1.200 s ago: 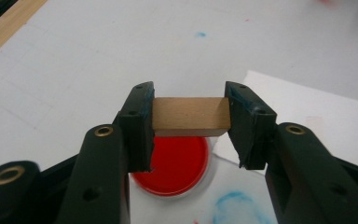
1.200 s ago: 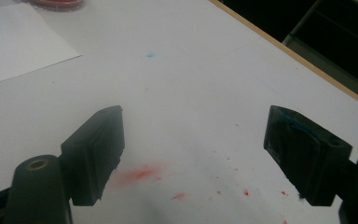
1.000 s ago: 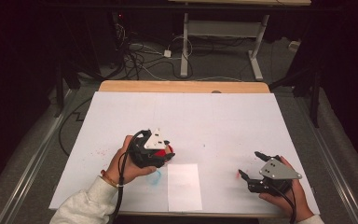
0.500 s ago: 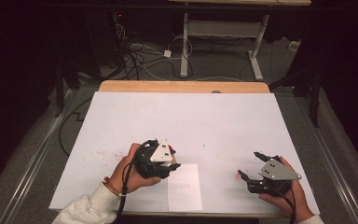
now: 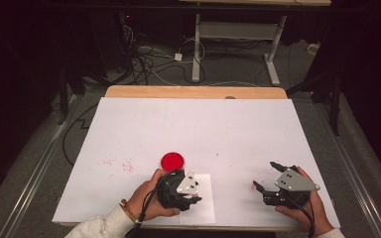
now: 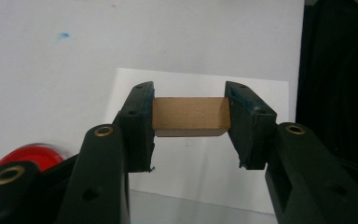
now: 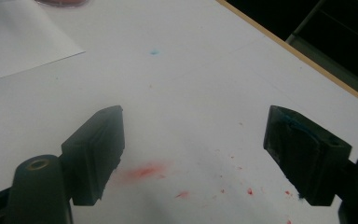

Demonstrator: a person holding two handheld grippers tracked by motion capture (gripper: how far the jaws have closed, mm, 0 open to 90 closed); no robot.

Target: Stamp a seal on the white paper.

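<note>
Left gripper, pinching the block between its pads, has moved off the red pad to above the paper, likely to stamp; right gripper spread, idle.

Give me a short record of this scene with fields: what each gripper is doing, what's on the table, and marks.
left gripper: shut on wooden block, above paper sheet
right gripper: open, empty, low over table
red ink pad: round, beside the sheet
marks: red smear and specks between right jaws; red specks left of pad
</note>
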